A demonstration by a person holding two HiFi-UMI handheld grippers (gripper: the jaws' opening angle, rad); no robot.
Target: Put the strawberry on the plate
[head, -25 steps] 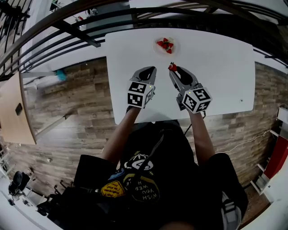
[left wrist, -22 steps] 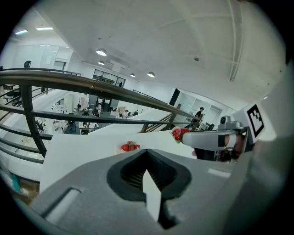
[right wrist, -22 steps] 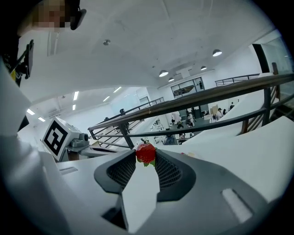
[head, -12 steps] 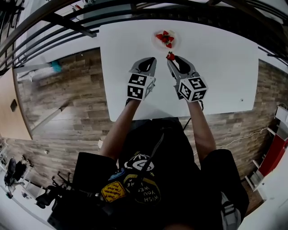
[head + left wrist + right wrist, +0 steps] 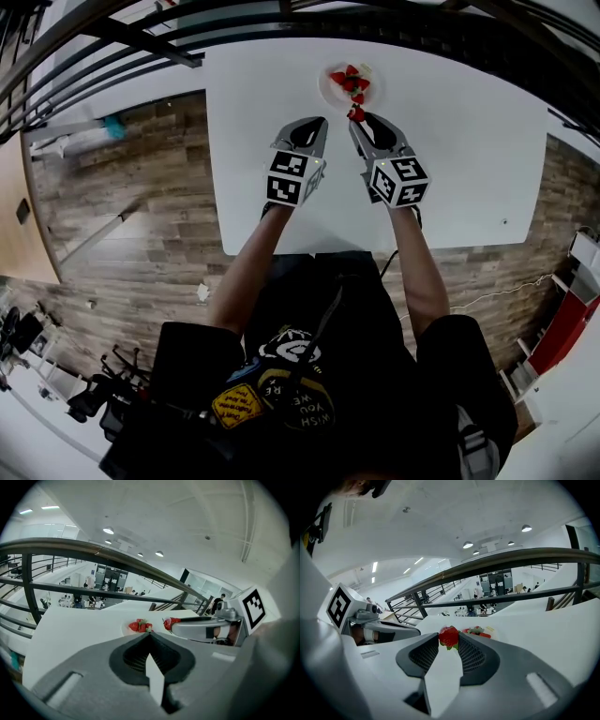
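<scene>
A small white plate point(image 5: 330, 90) with a few strawberries point(image 5: 350, 81) sits near the far edge of the white table point(image 5: 459, 141). My right gripper point(image 5: 357, 118) is shut on one red strawberry point(image 5: 356, 113), held just at the plate's near rim. In the right gripper view that strawberry point(image 5: 448, 636) sits pinched between the dark pads, with the plate point(image 5: 487, 630) right behind it. My left gripper point(image 5: 316, 123) is beside the right one, to its left, jaws shut on nothing. In the left gripper view the plate point(image 5: 125, 629) and the held strawberry point(image 5: 171, 622) lie ahead.
A dark metal railing point(image 5: 234, 28) runs just beyond the table's far edge. Wooden floor point(image 5: 131, 187) lies left and right of the table. A small dark dot point(image 5: 503, 222) marks the table's right part.
Both grippers have moved away from me toward the plate. The held strawberry has gone from mid-table to the plate's near rim.
</scene>
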